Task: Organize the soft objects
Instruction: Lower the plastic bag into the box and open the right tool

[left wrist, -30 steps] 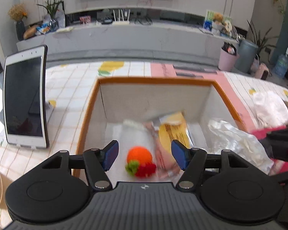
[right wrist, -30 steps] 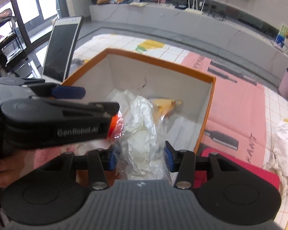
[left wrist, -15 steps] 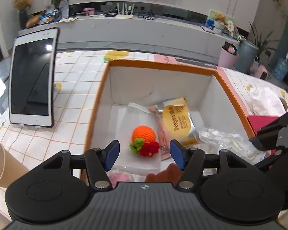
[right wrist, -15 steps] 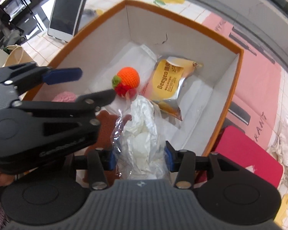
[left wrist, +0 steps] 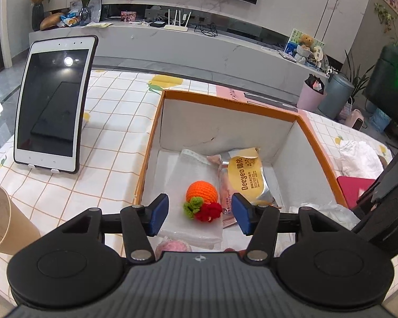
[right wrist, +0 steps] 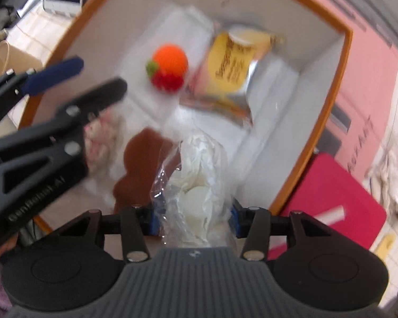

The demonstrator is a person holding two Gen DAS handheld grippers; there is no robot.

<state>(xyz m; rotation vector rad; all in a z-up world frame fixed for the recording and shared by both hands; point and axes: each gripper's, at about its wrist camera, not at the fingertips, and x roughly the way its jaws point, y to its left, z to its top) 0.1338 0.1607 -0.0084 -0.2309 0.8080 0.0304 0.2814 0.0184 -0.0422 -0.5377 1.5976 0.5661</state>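
Note:
A white box with an orange rim [left wrist: 318,143] [right wrist: 342,79] holds a crocheted orange [left wrist: 201,192] [right wrist: 169,59], a yellow snack packet [left wrist: 248,176] [right wrist: 230,66], a brown soft toy [right wrist: 143,153] and a pink fluffy piece [left wrist: 172,246]. My right gripper [right wrist: 193,221] points straight down over the box's near right part, shut on a clear plastic bag of white round pads [right wrist: 196,185]. My left gripper [left wrist: 200,212] hovers above the box's near left side. Its jaws are closing and grip nothing; the crocheted orange lies well below them.
A tablet [left wrist: 53,100] stands propped on the checked tablecloth left of the box, with a paper cup [left wrist: 2,217] nearer me. Right of the box lie a red board [right wrist: 331,198] and a crumpled white cloth [left wrist: 360,156].
My right gripper has tipped from a forward slant to straight down over the box, still holding the bag. My left gripper has drawn back and its jaws stand a little narrower.

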